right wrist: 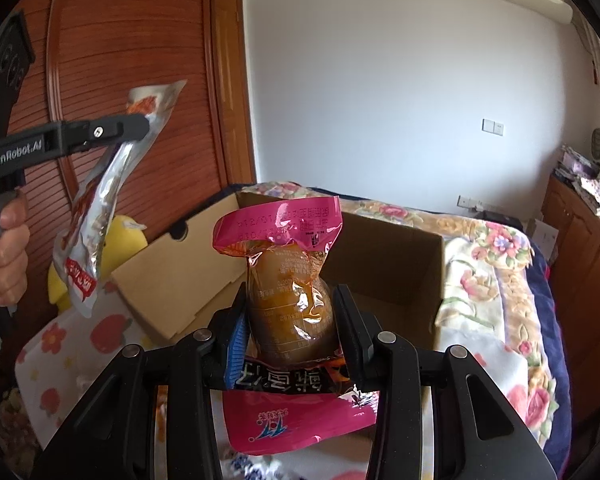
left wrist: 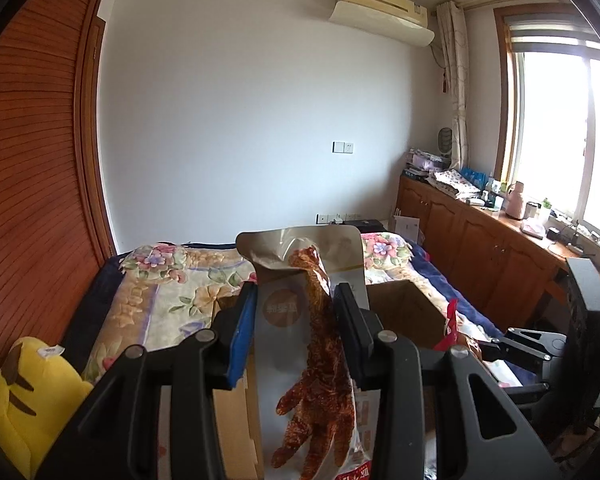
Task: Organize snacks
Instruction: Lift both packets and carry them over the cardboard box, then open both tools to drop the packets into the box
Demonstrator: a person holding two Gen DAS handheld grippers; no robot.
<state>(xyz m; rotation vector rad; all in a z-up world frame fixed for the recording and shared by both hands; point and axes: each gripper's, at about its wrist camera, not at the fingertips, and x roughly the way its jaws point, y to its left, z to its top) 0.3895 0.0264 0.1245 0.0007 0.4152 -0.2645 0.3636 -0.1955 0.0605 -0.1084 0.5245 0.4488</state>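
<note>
Snacks mid-carry: the left hand-held gripper [left wrist: 296,312] pinches the silver chicken-foot packet [left wrist: 312,360], the right hand-held gripper [right wrist: 290,320] clamps the pink pouch [right wrist: 288,280], both short of the open cardboard box [right wrist: 400,264] ahead and below, seemingly empty, so stowing remains.

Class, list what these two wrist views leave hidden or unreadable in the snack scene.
- Cardboard box interior: right wrist view, hidden behind the pink snack packet and the box's own walls.
- Silver snack packet bottom: left wrist view, cut off by the lower edge.
- Red wrapper: left wrist view, mostly behind the left gripper.
</note>
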